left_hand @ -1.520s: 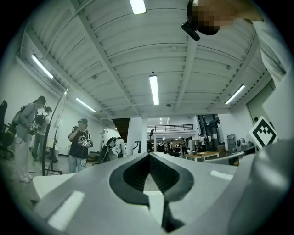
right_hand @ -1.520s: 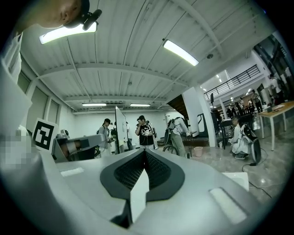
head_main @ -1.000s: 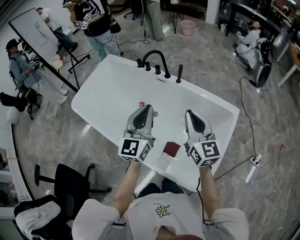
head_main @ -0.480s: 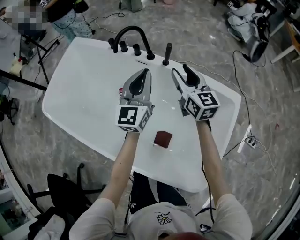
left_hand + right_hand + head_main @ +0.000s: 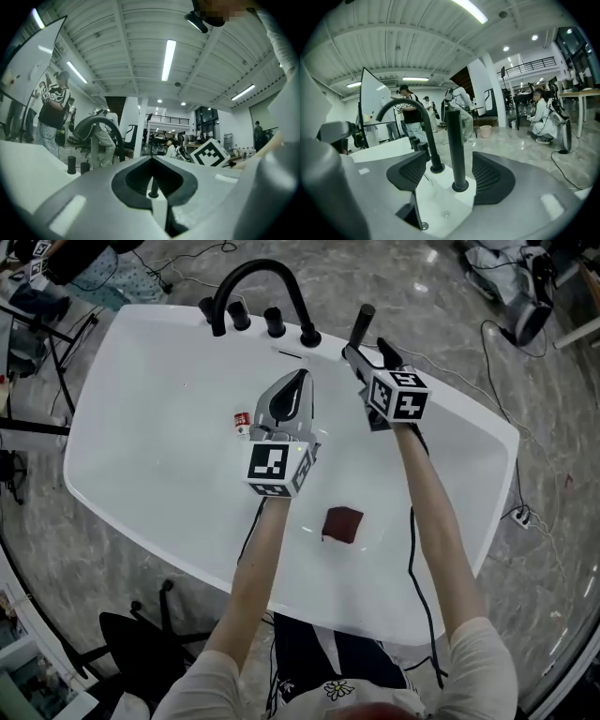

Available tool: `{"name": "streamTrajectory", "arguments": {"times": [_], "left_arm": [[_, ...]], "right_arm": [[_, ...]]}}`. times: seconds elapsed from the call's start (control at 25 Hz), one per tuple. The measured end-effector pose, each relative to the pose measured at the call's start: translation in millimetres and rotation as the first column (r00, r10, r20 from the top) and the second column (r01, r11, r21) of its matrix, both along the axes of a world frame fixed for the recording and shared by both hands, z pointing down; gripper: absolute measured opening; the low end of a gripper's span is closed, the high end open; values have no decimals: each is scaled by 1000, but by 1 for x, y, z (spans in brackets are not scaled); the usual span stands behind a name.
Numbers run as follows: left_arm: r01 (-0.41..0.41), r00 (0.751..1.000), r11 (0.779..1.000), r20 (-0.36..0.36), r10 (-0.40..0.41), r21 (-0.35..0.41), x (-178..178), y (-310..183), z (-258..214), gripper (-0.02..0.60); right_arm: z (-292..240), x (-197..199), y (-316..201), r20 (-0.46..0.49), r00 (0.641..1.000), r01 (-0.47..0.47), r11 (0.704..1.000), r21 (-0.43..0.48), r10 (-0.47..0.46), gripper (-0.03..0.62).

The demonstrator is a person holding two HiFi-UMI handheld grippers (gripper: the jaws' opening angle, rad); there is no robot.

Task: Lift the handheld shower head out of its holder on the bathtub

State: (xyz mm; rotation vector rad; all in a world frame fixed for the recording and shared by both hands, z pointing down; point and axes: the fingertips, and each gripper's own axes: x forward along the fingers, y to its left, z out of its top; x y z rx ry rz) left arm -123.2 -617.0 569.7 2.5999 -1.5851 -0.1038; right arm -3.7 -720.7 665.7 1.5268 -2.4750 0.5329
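Observation:
The handheld shower head [image 5: 362,321] is a slim black stick standing upright in its holder on the far rim of the white bathtub [image 5: 141,362], right of the faucet. My right gripper [image 5: 366,349] is open just in front of it. In the right gripper view the shower head [image 5: 454,145] stands between the two black pads [image 5: 493,176], and neither pad touches it. My left gripper [image 5: 298,381] hovers over the tub's middle, shut on nothing. Its tips [image 5: 152,158] meet in a point in the left gripper view.
A black arched faucet [image 5: 259,279] and black knobs [image 5: 274,322] stand on the rim left of the shower head. A dark red square [image 5: 343,524] and a small red and white item [image 5: 242,419] lie in the tub. Cables [image 5: 525,512] run over the floor at the right.
Both grippers have moved forward over the tub toward the faucet rim. The right gripper has opened and now has the shower head between its jaws. The left stays shut.

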Motion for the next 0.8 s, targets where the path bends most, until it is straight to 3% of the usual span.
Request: {"name": "streamTrajectory", "arguments": {"times": [0.12, 0.24, 0.36, 0.56, 0.8], "left_arm": [[-16, 1000, 1000, 16, 16, -10, -6, 0, 28, 1], [-11, 1000, 999, 6, 11, -33, -12, -4, 50, 1], [1, 1000, 999, -22, -2, -45, -20, -9, 61, 1], [-9, 1000, 998, -18, 8, -57, -26, -8, 69, 1], [23, 999, 996, -24, -25, -91, -47, -3, 80, 1]], "right_arm": [[31, 3, -21, -17, 1000, -20, 999, -29, 19, 312], [40, 2, -41, 8, 999, -54, 998, -22, 54, 258], [52, -7, -54, -4, 997, -75, 997, -33, 75, 285], [75, -8, -53, -62, 991, -121, 991, -54, 118, 156], [77, -7, -55, -125, 986, -113, 993, -47, 106, 155]]}}
